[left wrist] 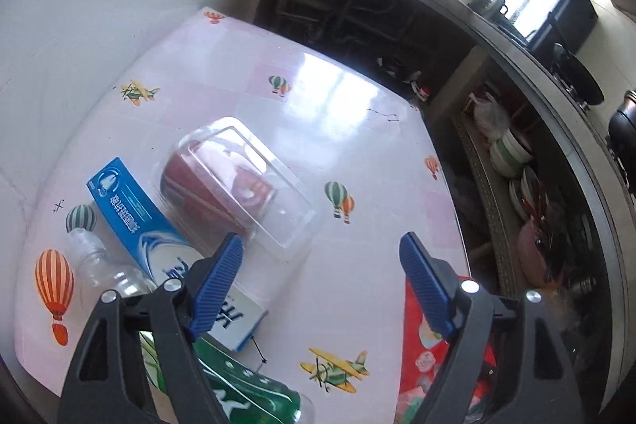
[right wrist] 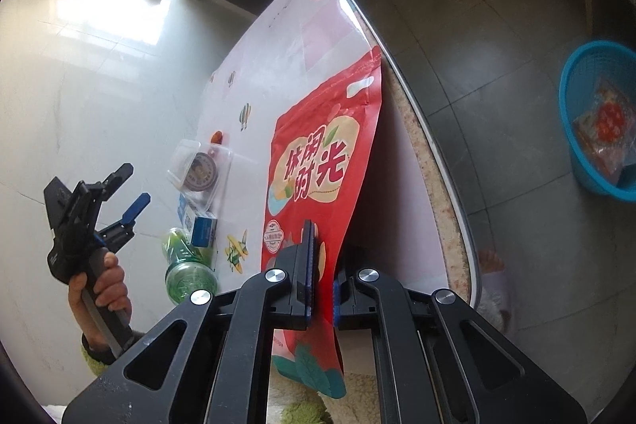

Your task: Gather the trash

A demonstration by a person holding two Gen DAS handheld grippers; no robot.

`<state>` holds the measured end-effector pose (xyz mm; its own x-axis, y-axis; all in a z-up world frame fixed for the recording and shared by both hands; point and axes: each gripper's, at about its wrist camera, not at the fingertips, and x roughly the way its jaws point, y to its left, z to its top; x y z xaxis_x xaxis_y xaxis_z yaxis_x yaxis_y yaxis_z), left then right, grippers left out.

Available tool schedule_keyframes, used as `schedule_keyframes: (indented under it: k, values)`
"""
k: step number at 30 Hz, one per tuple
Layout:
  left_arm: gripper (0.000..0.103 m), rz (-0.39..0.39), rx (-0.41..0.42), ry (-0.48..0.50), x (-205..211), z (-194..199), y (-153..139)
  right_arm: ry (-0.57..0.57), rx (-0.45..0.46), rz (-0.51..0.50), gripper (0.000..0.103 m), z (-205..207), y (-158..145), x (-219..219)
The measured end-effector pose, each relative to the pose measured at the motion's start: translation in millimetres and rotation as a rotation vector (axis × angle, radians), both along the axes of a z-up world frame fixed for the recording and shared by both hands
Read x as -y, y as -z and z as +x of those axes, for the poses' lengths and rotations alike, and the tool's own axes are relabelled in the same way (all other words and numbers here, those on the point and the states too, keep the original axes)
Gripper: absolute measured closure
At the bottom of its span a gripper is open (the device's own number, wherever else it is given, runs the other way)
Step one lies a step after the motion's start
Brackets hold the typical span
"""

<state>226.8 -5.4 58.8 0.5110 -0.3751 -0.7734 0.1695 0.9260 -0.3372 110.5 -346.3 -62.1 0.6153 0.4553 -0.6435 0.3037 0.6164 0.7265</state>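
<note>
Pink-and-white oilcloth printed with balloons and little aeroplanes is seen covering the table (left wrist: 349,106), which is set against a pale tiled wall. Along the table's edge, the red snack bag (right wrist: 318,161) is lifted on its side, its lower part clamped between the pads of the right gripper (right wrist: 322,289), whose jaws are pressed tight on the foil. On the grey floor beyond the table, well apart from the bag, a blue basket (right wrist: 572,130) is seen with an orange-red wrapper lying inside it. The left gripper (left wrist: 322,281) is held above the table in a hand (right wrist: 105,285), its blue-padded jaws spread wide with nothing between them. Beneath and ahead of it, a green-labelled plastic bottle (left wrist: 242,388) is laid on its side, its clear neck pointing towards the wall. Just beside the bottle, a blue and white toothpaste box (left wrist: 131,209) is laid flat. Touching the box's far side, a clear plastic clamshell (left wrist: 254,181) is seen with a red can-like object inside it.
</note>
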Motion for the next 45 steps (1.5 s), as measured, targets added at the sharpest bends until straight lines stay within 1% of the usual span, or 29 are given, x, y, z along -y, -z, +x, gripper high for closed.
schedule_keyframes:
  k: [2,4,8,13,17,22,25,27,31,35,38,39,40,42,43,44,45]
  values:
    - [0.022,0.022,-0.059,-0.022,-6,22,7,0.002,0.003,0.003,0.097,-1,0,2]
    - [0.022,0.041,-0.116,-0.064,-10,42,14,0.005,0.006,0.005,0.097,-2,-1,4]
    - [0.018,0.054,-0.202,-0.148,-11,74,24,0.015,0.006,0.019,0.097,-5,-1,8]
    - [0.017,0.133,-0.264,-0.224,-7,94,35,0.021,0.010,0.029,0.097,-10,0,13]
    - [0.017,0.159,-0.303,-0.264,-4,104,44,0.023,0.008,0.036,0.097,-12,1,16]
    - [0.016,0.143,-0.345,-0.329,-7,113,53,0.030,0.005,0.046,0.097,-14,4,18]
    - [0.015,0.135,-0.345,-0.338,-9,114,53,0.037,0.002,0.053,0.097,-12,4,18]
    - [0.015,0.143,-0.348,-0.330,-10,111,51,0.038,0.003,0.052,0.097,-13,3,18]
    - [0.015,0.166,-0.328,-0.266,-14,103,38,0.041,0.005,0.053,0.096,-12,2,19]
    - [0.015,0.229,-0.246,-0.175,-19,92,15,0.042,0.001,0.056,0.096,-11,4,18]
    - [0.016,0.324,-0.163,-0.098,-17,86,1,0.041,-0.005,0.058,0.095,-10,6,17]
    - [0.015,0.342,-0.135,-0.076,-16,84,-2,0.041,-0.005,0.058,0.095,-9,6,18]
    - [0.015,0.359,-0.104,-0.034,-12,81,-5,0.041,-0.006,0.056,0.095,-9,5,17]
    - [0.015,0.413,-0.070,0.030,-5,78,-7,0.042,-0.005,0.056,0.095,-8,4,18]
    - [0.015,0.437,-0.064,0.046,-3,76,-7,0.044,-0.005,0.054,0.094,-8,4,18]
    - [0.015,0.439,-0.072,0.052,-2,75,-5,0.045,-0.005,0.053,0.094,-9,4,19]
    - [0.015,0.423,-0.093,0.052,-3,75,-2,0.046,-0.006,0.053,0.094,-9,4,18]
